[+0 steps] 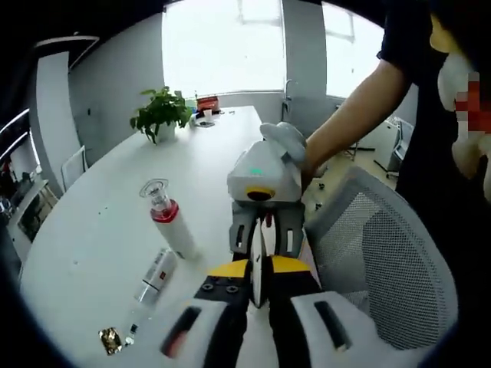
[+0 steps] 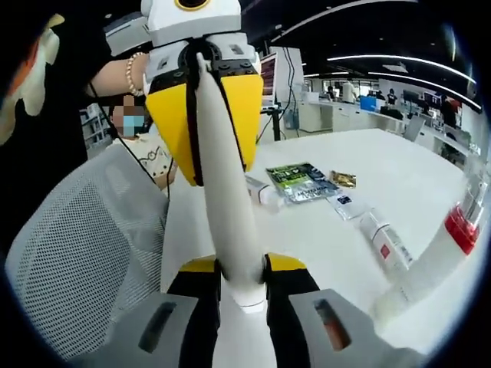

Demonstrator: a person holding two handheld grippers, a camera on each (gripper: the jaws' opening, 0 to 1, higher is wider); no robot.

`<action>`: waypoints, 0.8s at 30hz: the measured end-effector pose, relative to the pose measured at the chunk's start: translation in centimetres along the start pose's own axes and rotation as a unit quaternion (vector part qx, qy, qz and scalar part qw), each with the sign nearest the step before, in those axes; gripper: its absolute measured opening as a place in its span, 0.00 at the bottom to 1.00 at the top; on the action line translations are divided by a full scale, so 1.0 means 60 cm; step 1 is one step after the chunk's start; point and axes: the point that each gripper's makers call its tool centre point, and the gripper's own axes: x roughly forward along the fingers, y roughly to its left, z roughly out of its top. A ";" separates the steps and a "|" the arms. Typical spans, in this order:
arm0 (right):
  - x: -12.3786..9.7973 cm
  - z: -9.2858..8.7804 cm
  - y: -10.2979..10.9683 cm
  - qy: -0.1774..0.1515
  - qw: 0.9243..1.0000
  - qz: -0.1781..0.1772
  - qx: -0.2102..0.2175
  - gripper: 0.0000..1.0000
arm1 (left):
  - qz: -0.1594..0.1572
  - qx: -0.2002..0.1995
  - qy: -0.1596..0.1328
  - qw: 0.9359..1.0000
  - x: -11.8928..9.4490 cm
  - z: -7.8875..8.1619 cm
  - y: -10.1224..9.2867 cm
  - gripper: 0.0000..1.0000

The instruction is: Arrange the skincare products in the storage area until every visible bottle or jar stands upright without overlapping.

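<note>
Both hand-held grippers grasp one white tube; mesh chair beside

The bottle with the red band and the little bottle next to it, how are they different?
The bottle with the red band stands upright on the white table; the little bottle lies on its side. The standing one is taller and has a clear cap; the lying one is shorter, with a red label. Both are white and neither is held by a hand-held gripper.
</note>
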 end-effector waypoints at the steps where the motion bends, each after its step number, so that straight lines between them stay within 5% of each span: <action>1: 0.000 -0.001 -0.002 -0.002 1.000 0.001 0.002 0.21 | 0.001 0.011 -0.002 1.000 0.002 0.003 0.000 0.14; 6: -0.001 -0.002 -0.006 -0.009 1.000 0.001 0.004 0.21 | 0.000 0.019 -0.006 1.000 0.006 -0.001 0.004 0.15; 17: -0.002 -0.002 -0.002 -0.016 1.000 -0.005 0.012 0.23 | 0.008 0.060 0.050 0.997 0.025 -0.039 -0.020 0.20; 24: -0.005 -0.016 -0.005 -0.017 0.999 -0.029 0.033 0.24 | 0.015 0.063 0.045 0.997 0.027 -0.043 -0.015 0.20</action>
